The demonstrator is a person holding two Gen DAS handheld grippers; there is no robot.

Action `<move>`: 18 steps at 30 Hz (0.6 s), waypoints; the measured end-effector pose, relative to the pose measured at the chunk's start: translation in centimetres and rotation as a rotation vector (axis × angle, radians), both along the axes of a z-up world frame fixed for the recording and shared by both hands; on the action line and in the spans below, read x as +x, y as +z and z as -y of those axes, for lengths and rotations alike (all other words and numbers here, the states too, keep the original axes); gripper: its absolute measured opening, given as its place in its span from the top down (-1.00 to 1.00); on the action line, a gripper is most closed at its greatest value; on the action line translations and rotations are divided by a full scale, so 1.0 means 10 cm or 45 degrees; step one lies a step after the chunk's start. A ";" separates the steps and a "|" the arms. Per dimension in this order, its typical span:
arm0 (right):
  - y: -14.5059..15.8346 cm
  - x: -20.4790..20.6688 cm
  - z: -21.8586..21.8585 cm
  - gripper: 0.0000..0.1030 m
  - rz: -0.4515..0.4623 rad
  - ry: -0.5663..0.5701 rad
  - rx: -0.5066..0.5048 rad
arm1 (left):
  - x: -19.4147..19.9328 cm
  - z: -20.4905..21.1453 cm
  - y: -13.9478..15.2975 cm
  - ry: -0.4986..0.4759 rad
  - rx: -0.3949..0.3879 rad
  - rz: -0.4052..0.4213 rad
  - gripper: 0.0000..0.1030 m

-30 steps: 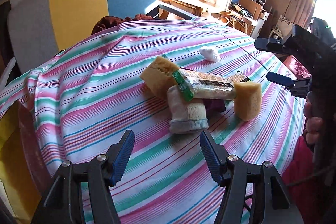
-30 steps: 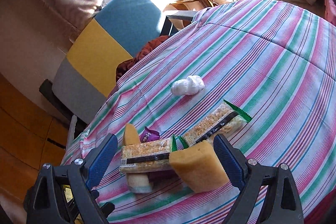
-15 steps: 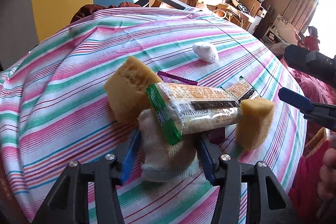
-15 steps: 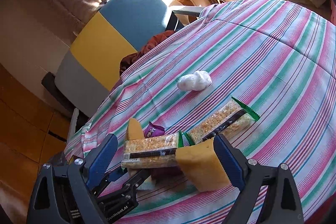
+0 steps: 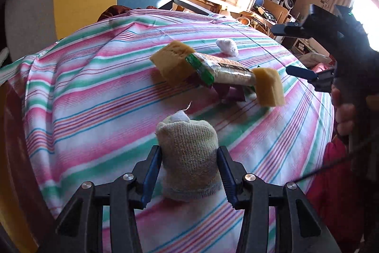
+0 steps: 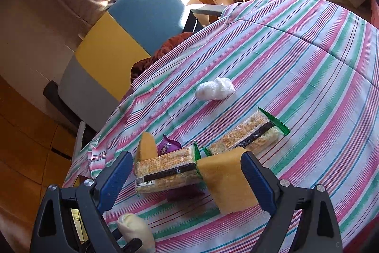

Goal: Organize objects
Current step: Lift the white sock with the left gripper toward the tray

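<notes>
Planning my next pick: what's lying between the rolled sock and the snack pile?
Nothing: in the left wrist view, only bare striped cloth separates the sock from the pile.

The left wrist view looks forward and down along its hand-held gripper (image 5: 189,170), close over a rolled sock (image 5: 189,158), toward the sponges (image 5: 268,89) and cracker packets mid-tabletop (image 5: 94,87). The right wrist view faces the same pile from the opposite side (nearer, and lower), across the striped cloth (image 6: 308,63). Both share the white wad (image 6: 214,90) and the yellow-and-blue chair (image 6: 123,34).
</notes>
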State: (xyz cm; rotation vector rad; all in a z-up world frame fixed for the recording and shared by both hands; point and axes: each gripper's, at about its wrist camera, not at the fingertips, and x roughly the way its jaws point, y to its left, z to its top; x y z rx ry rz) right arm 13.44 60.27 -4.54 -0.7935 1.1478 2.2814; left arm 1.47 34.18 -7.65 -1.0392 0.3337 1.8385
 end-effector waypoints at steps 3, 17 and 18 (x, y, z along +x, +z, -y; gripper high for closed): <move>0.02 0.00 0.01 -0.83 0.009 -0.008 0.015 | 0.11 0.24 0.01 0.018 0.000 -0.019 0.06; -0.13 -1.24 0.20 -0.81 0.362 0.427 0.195 | 0.16 0.51 0.01 0.068 0.011 0.009 0.06; -0.20 -1.29 0.18 -0.81 0.390 0.431 0.177 | 0.17 0.53 0.01 0.070 0.011 0.009 0.06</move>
